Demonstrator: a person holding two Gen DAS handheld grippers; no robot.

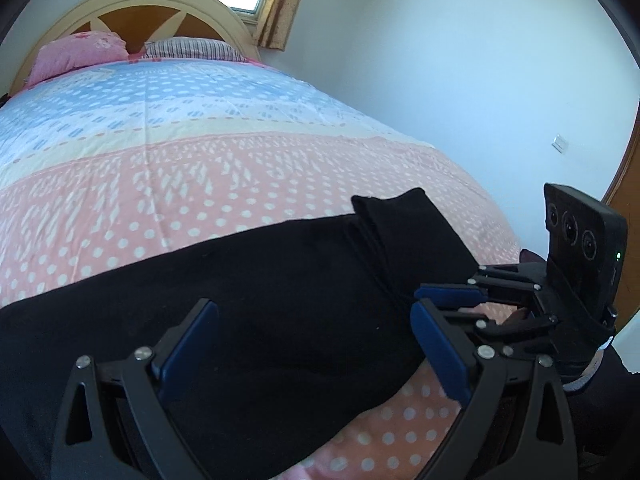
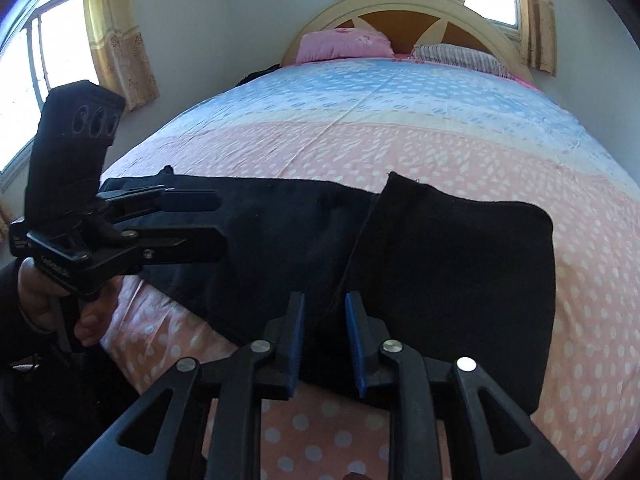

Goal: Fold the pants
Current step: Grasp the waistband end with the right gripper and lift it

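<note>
Black pants (image 2: 440, 260) lie partly folded across the bed (image 2: 400, 140). The left tool (image 1: 316, 344) is spread wide, released. The right tool (image 2: 322, 336) is parted narrowly above the fabric, grasping nothing.

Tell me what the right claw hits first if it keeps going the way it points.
Most likely the black pants: the right claw, jaws slightly apart with nothing between them, aims down at the fold edge right ahead. Depth is hard to judge; the quilt lies beyond.

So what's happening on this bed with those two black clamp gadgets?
A person is folding black pants on a bed's dotted quilt, using a hand-held gripper in each hand. One end of the pants is already folded over the rest. The left hand-held gripper is wide open above the fabric. The right hand-held gripper has its jaws slightly apart near the fold and seems to grip nothing.
</note>
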